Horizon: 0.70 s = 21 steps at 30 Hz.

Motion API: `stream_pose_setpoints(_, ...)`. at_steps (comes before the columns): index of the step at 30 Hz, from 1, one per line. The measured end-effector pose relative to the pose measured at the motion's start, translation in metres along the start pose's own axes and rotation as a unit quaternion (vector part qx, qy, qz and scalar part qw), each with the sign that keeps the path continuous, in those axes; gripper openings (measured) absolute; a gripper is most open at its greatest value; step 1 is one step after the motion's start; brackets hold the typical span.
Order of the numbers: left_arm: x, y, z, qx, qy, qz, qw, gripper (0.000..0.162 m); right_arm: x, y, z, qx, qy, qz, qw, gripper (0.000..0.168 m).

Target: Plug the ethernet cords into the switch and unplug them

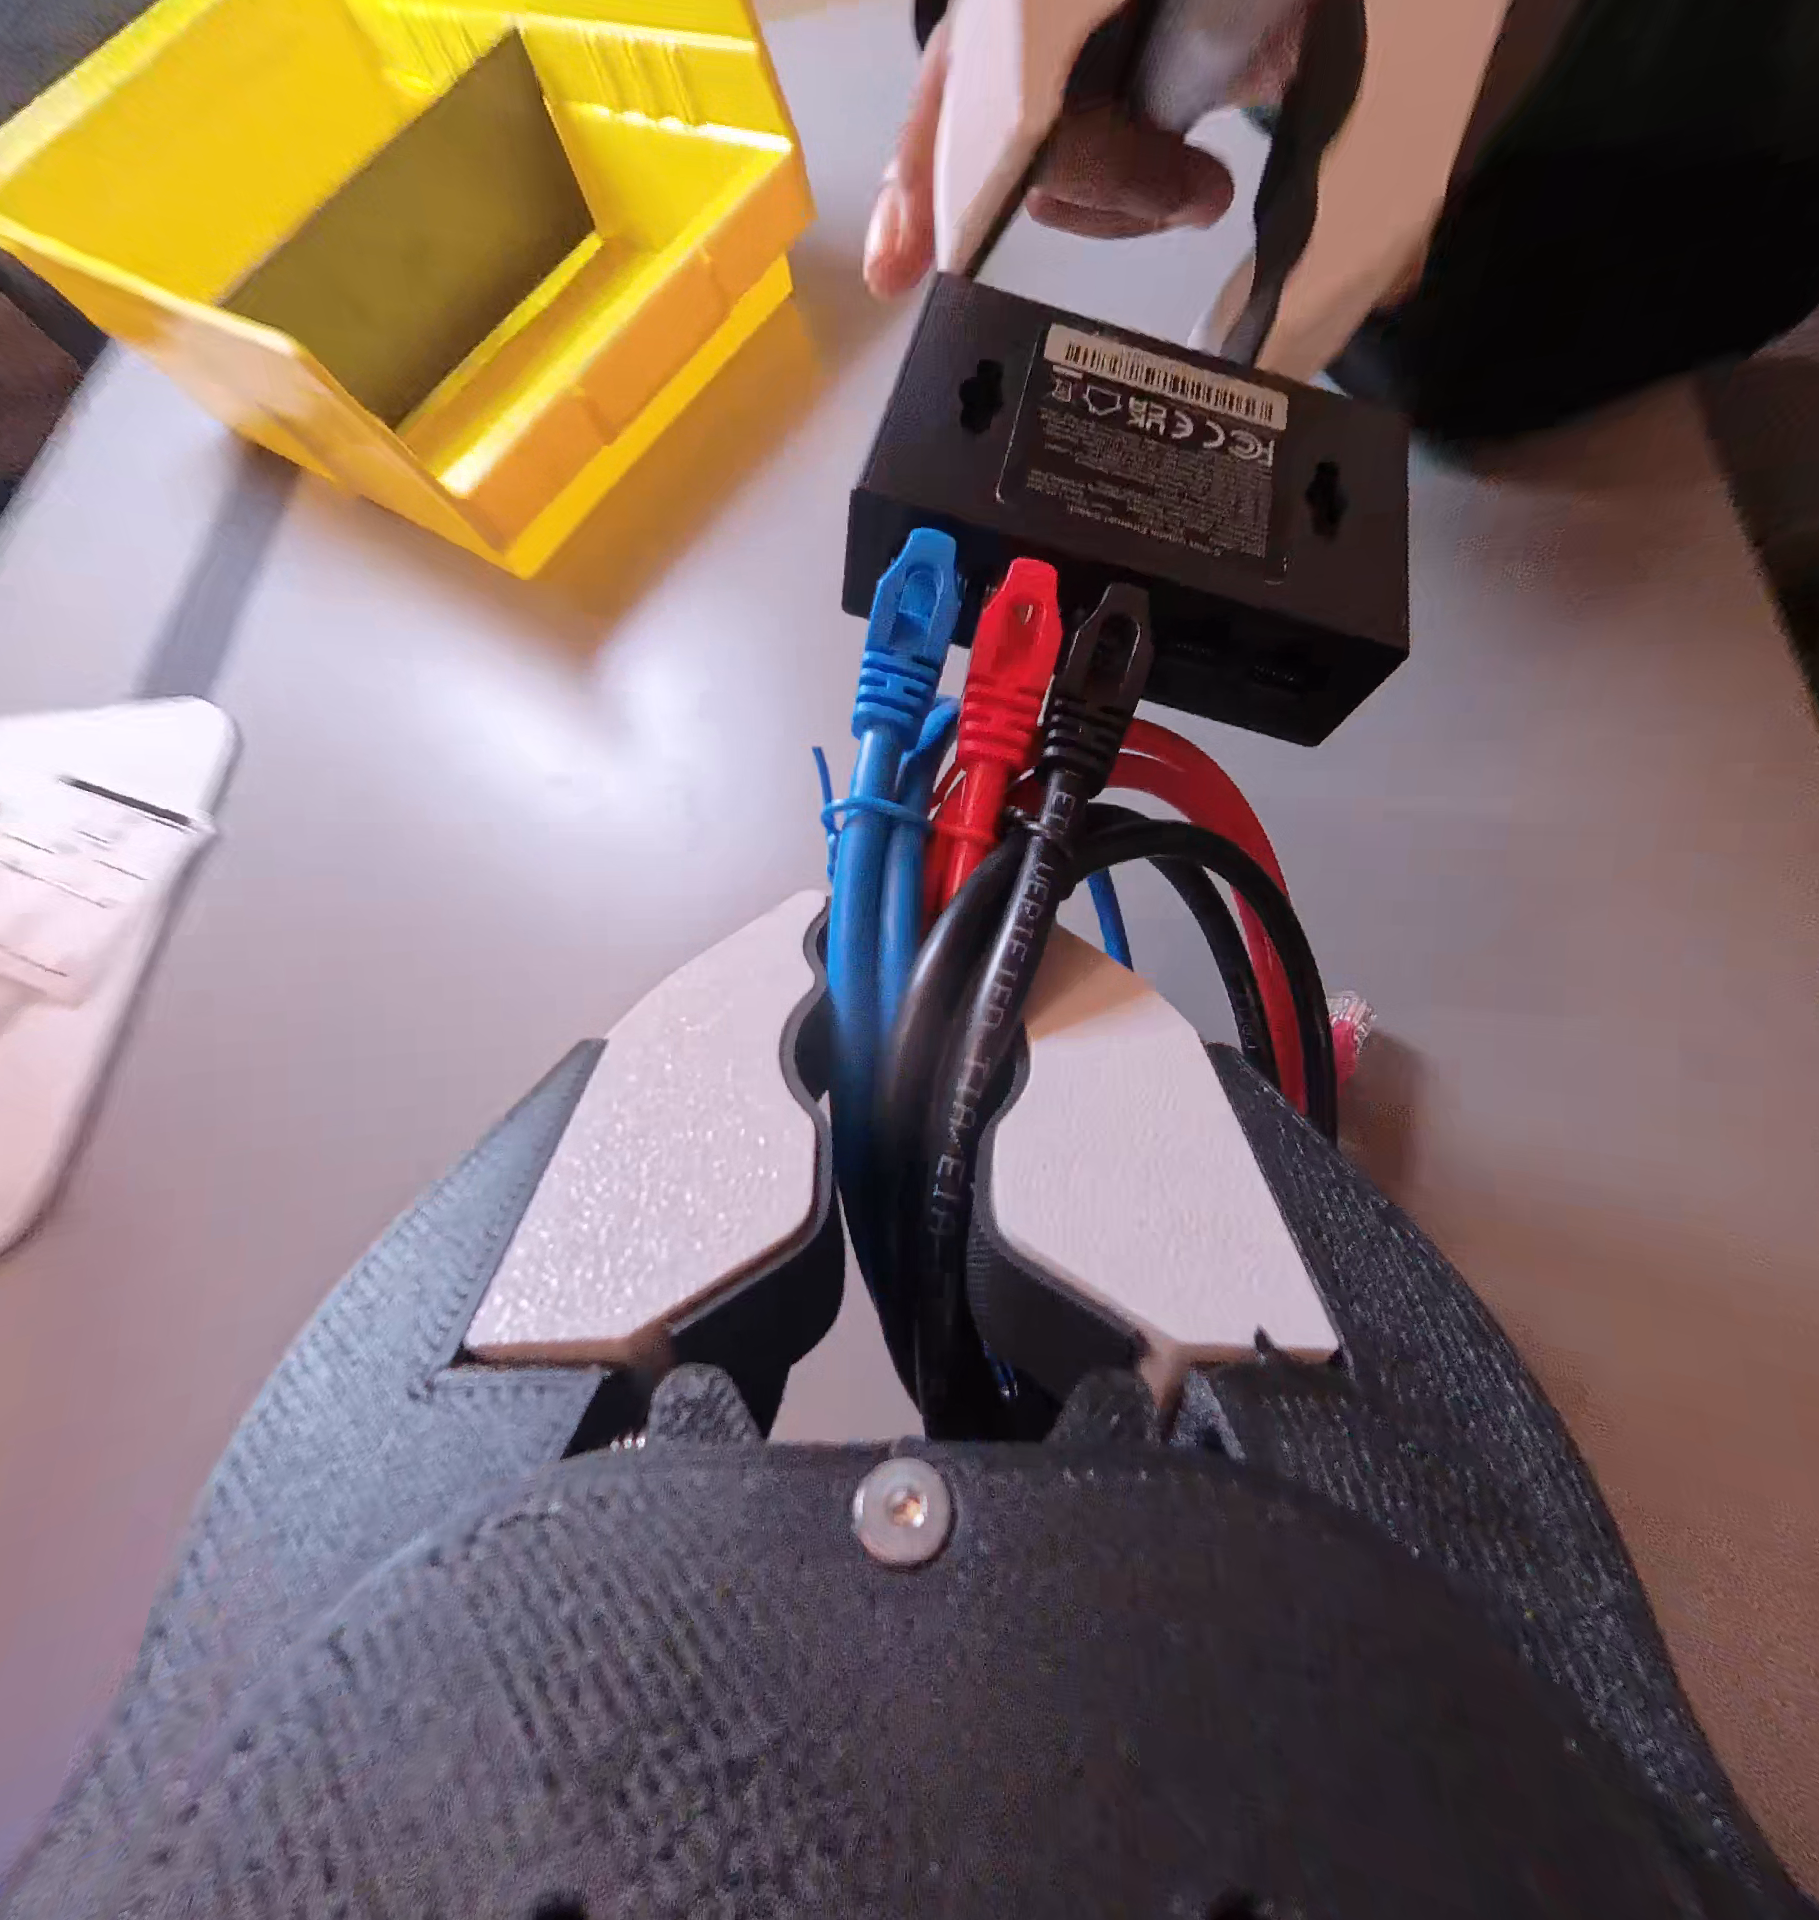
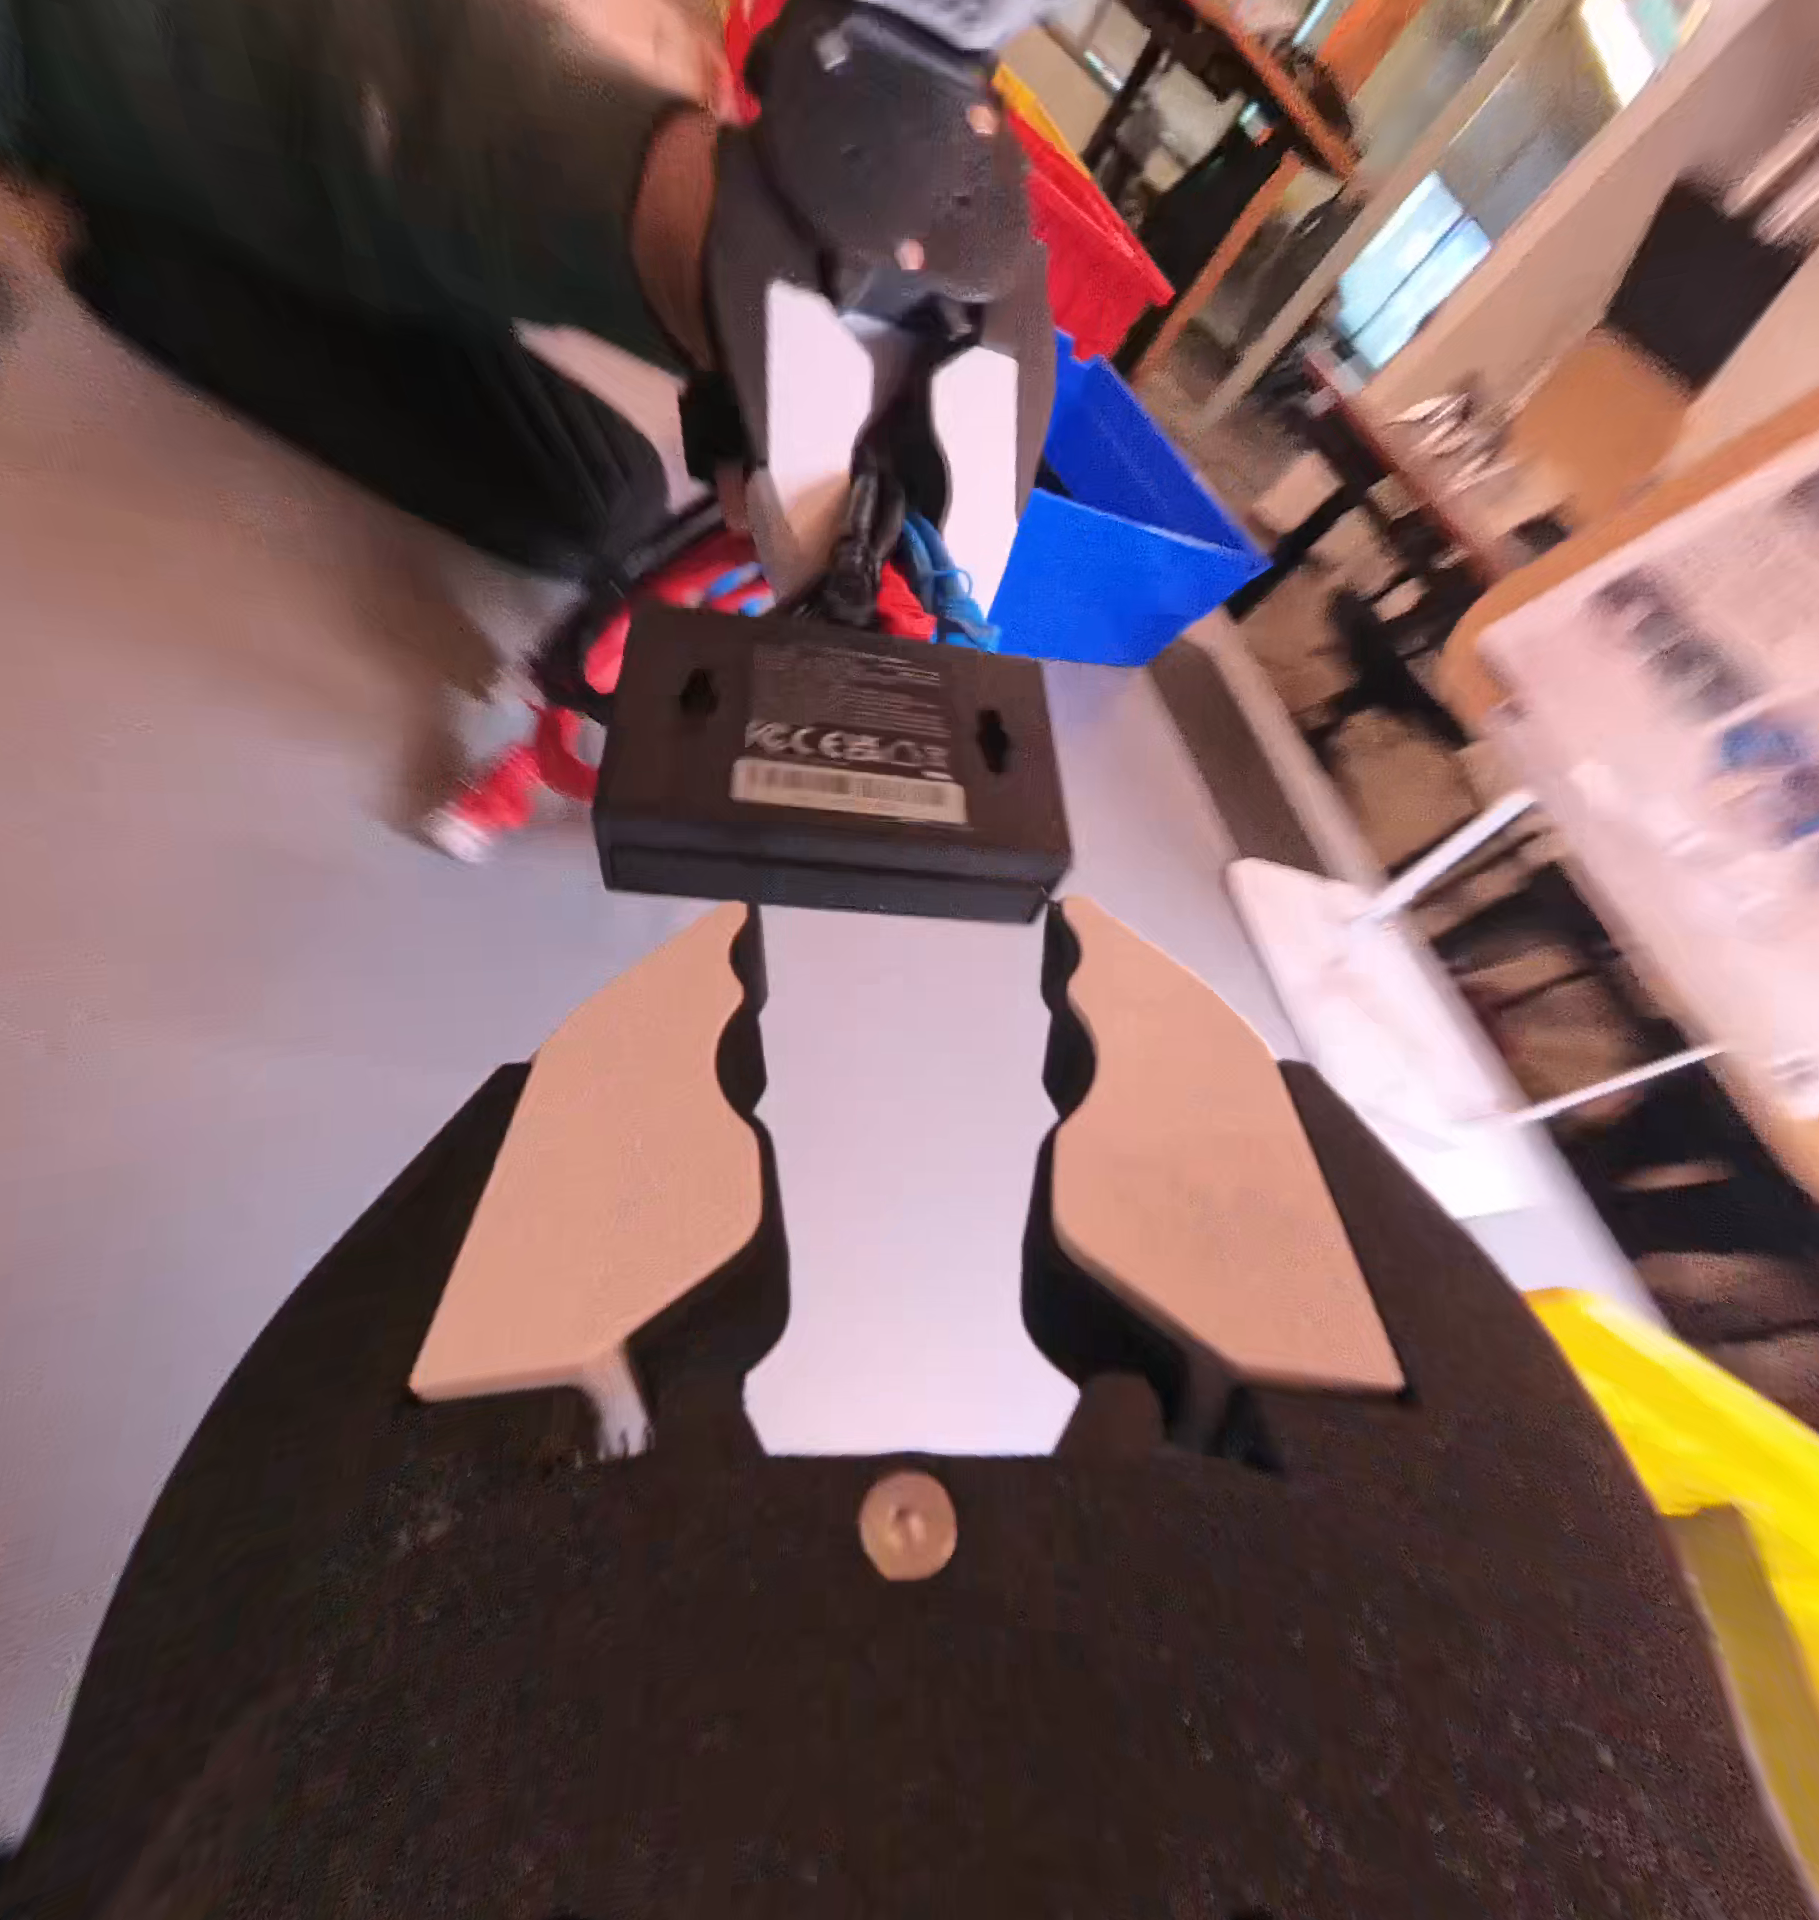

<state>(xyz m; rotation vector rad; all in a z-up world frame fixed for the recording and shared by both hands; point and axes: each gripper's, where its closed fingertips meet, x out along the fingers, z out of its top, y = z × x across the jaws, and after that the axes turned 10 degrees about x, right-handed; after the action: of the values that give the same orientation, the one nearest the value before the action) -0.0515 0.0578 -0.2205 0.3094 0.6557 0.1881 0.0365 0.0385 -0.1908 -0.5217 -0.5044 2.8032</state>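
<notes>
Above grey table (image 1: 469, 935), left tongs (image 1: 926, 966) clamp bundled cords (image 1: 905, 935), right tongs (image 2: 900, 914) gape at switch (image 2: 832, 758) edge

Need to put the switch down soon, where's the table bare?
Bare tabletop lies between the yellow bin, the white packet and the left gripper. Another patch sits right of the switch. It is crowded under the switch, where blue, red and black cords loop.
</notes>
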Motion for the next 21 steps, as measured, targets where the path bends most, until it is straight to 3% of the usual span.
stream_pose_setpoints(3,-0.006,0.006,0.011,0.066,0.021,0.014,0.998,0.023,-0.012,-0.008,0.012,0.179,0.001,0.099,0.979,0.057)
stream_pose_setpoints(6,-0.003,0.008,0.029,0.125,0.036,0.023,0.991,0.024,-0.003,0.000,0.025,0.309,0.014,0.190,0.932,0.061)
stream_pose_setpoints(8,0.000,0.003,0.041,0.155,0.033,0.018,0.987,0.024,0.010,0.014,0.025,0.343,0.033,0.227,0.911,0.044)
stream_pose_setpoints(10,-0.006,0.004,0.042,0.174,0.035,0.033,0.984,0.026,0.010,0.018,0.033,0.360,0.001,0.248,0.899,0.034)
stream_pose_setpoints(13,-0.031,0.015,0.051,0.111,-0.046,0.064,0.991,0.028,-0.002,0.007,0.045,0.352,-0.070,0.220,0.907,0.030)
stream_pose_setpoints(15,-0.056,0.031,0.054,0.021,-0.135,0.079,0.988,0.043,-0.015,-0.005,0.053,0.350,-0.119,0.198,0.908,0.030)
stream_pose_setpoints(18,-0.073,0.044,0.040,-0.136,-0.254,0.036,0.957,0.070,-0.039,-0.023,0.068,0.333,-0.207,0.168,0.904,0.029)
stream_pose_setpoints(21,-0.060,0.032,0.039,-0.195,-0.321,-0.027,0.926,0.084,-0.057,-0.030,0.089,0.331,-0.296,0.169,0.880,0.030)
